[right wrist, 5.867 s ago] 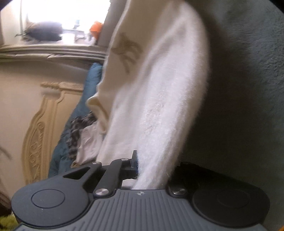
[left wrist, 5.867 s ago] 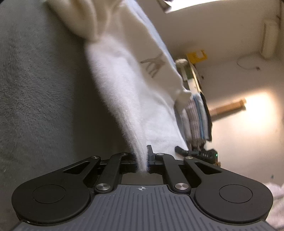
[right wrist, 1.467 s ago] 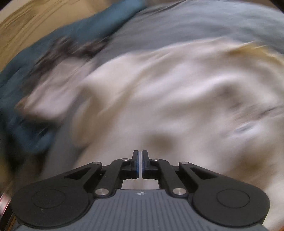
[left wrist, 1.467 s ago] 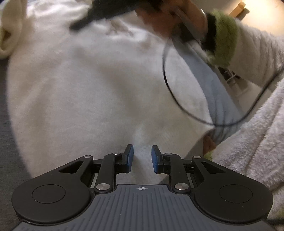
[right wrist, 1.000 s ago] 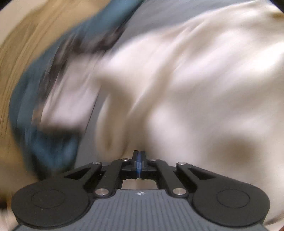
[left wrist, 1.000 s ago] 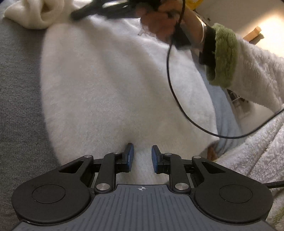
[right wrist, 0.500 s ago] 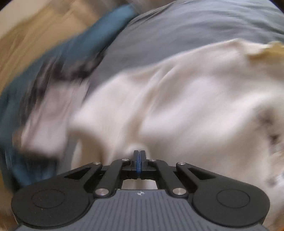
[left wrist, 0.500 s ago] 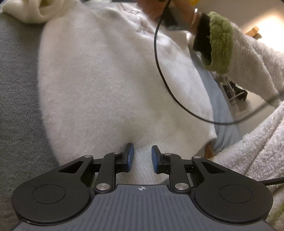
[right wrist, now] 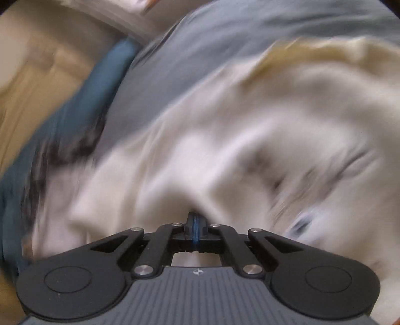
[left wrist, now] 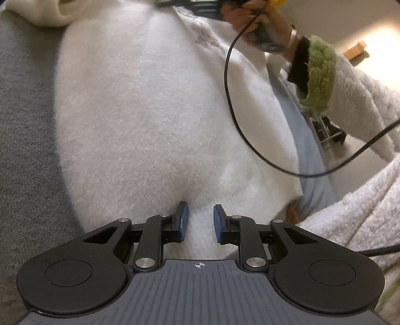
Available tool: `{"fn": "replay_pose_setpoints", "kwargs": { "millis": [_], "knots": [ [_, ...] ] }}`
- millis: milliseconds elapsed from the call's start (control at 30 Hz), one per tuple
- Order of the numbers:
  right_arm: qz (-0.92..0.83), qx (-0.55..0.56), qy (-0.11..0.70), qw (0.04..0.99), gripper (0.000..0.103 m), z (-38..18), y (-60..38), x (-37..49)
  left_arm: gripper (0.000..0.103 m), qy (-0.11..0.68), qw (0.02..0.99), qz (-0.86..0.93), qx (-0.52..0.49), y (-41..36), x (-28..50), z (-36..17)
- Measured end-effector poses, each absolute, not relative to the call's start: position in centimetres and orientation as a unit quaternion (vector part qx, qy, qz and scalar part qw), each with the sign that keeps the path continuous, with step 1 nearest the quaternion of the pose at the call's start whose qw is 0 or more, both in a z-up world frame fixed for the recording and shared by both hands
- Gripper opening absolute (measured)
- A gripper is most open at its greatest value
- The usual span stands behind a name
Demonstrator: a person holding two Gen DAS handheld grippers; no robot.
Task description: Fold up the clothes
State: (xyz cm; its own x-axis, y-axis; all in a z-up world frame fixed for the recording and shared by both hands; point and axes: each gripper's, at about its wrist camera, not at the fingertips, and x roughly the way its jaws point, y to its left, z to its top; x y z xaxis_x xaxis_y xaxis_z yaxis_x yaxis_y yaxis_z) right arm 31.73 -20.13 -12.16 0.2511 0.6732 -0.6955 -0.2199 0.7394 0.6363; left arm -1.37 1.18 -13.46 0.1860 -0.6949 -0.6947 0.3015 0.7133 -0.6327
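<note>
Your left gripper (left wrist: 200, 222) sits low over the white fleece garment (left wrist: 155, 120), and its blue pads (left wrist: 183, 221) stand a little apart with the fuzzy cloth bulging up between them. They look to be touching the pile on both sides, though I can't say for sure that they press it (the fleece hides the contact). The garment spreads out ahead of that gripper across a grey blanket (left wrist: 27, 125), which shows bare off to the gripper's left. Far ahead and to the left, a cream cuff (left wrist: 42, 15) of the garment lies rolled at the top edge.

Ahead and to the right, your other hand (left wrist: 252, 20) grips the handle of the second tool, with a black cable (left wrist: 230, 100) looping down from it across the fleece. The sleeve (left wrist: 360, 100) on that arm is pale and fluffy with a green cuff (left wrist: 317, 75).

Now the right gripper (right wrist: 196, 231): its pads are pressed flat together, nothing between them. The right wrist view is badly smeared, so detail is scarce, but the pale garment (right wrist: 250, 150) fills the space directly ahead of and beneath the fingertips. Beyond it lies grey bedding (right wrist: 225, 50), and off to the gripper's left runs a teal cloth (right wrist: 82, 105) beside a tan surface (right wrist: 32, 75).
</note>
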Motion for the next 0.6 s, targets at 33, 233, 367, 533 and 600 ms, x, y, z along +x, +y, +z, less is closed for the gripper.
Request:
{"fn": "replay_pose_setpoints", "kwargs": {
  "millis": [33,233,367,533,600],
  "knots": [
    [0.305,0.201,0.537,0.760,0.000,-11.5,-20.0,31.3,0.021,0.543,0.749,-0.332,-0.183,1.3,-1.3,-13.3],
    [0.409,0.071,0.562,0.716,0.001,-11.3,-13.2,27.8,0.021,0.533,0.754,-0.348,-0.162,1.2,-0.7,-12.2],
    [0.302,0.113,0.526,0.787,0.000,-11.1,-17.4,30.5,0.021,0.539,0.751,-0.346,-0.159,1.8,-0.2,-11.6],
    [0.300,0.162,0.524,0.780,0.003,-7.7,-24.5,30.0,0.021,0.509,0.771,-0.342,-0.169,2.3,1.1,-10.6],
    [0.342,0.128,0.565,0.740,0.003,-8.0,-25.0,27.4,0.021,0.505,0.772,-0.350,-0.165,1.6,1.6,-10.6]
  ]
}}
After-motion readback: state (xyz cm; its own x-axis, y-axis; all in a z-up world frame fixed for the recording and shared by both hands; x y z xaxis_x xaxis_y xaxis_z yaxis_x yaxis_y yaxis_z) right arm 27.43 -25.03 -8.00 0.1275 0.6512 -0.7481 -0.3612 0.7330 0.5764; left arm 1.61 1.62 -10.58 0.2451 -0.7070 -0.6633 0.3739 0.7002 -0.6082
